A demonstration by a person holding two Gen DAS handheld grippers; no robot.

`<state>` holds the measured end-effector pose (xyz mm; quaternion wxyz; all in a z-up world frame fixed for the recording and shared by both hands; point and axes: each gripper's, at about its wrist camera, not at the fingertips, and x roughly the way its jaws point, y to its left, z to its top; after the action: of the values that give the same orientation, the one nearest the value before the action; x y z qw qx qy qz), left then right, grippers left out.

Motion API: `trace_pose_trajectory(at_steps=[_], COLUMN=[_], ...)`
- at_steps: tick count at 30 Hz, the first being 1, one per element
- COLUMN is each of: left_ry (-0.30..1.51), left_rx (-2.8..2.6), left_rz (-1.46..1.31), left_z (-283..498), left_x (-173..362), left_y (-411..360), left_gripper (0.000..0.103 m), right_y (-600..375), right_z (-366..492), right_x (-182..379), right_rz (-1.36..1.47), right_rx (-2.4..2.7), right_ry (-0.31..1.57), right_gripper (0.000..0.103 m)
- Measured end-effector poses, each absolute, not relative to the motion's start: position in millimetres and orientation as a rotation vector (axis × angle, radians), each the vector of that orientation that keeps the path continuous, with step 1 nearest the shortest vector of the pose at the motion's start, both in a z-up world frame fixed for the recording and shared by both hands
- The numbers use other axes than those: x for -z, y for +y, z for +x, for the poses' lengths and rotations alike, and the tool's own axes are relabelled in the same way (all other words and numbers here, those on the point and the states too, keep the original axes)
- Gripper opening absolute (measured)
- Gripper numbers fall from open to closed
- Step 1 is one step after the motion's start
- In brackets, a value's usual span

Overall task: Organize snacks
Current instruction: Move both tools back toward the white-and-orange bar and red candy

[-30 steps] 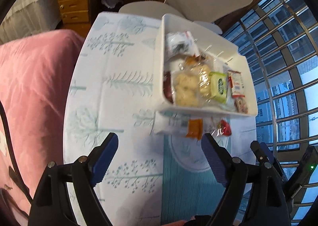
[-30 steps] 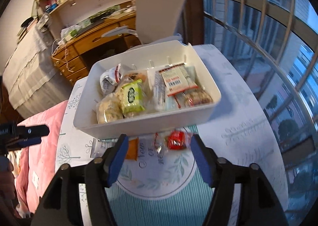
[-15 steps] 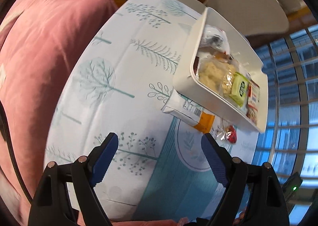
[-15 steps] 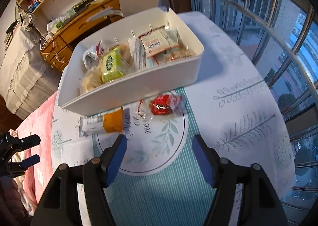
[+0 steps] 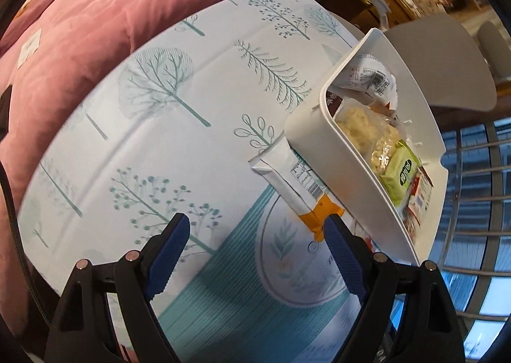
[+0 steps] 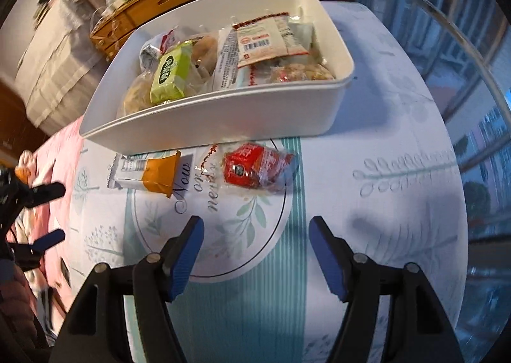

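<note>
A white bin (image 6: 223,117) holds several wrapped snacks; it also shows in the left wrist view (image 5: 357,168). Just in front of the bin, a white and orange bar (image 6: 147,173) and a red packet in clear wrap (image 6: 255,166) lie on the tablecloth. In the left wrist view the bar (image 5: 293,184) lies just ahead of the right fingertip. My left gripper (image 5: 257,232) is open and empty, low over the table. My right gripper (image 6: 255,241) is open and empty, a short way in front of the red packet. The left gripper also shows in the right wrist view (image 6: 48,213).
The round table has a tree-print cloth (image 5: 166,126). A pink cushion (image 5: 70,34) lies at its left. A white chair (image 5: 447,59) and a wooden desk (image 6: 166,2) stand behind the bin. A railing and window (image 6: 463,43) are on the right.
Both grippers have come lower and closer to the loose snacks. The left one has swung toward the bar. Both stay open.
</note>
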<state>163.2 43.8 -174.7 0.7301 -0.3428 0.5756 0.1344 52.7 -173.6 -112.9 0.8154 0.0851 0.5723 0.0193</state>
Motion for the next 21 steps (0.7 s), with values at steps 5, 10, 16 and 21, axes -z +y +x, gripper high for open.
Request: trace_pose_trajectory(at_steps=[5, 10, 16, 21], left_ry=[1.261, 1.237, 1.213, 1.226], left_rx=[-0.328, -0.346, -0.365, -0.376], left_rz=[-0.752, -0.725, -0.711, -0.731], left_z=[173, 184, 195, 202], left_x=[191, 206, 223, 237], left_y=[26, 14, 6, 6], left_gripper=[0.085, 0.085, 0.085, 0.085], right_y=[-170, -168, -168, -173], right_z=[62, 70, 78, 86], right_x=[117, 124, 137, 150], right_rz=[0.099, 0.048, 0.035, 0.042], right_rx=[-0.099, -0.136, -0.155, -0.154], right_ry=[1.170, 1.130, 1.115, 1.128], right_gripper=[0.069, 0.069, 0.069, 0.069])
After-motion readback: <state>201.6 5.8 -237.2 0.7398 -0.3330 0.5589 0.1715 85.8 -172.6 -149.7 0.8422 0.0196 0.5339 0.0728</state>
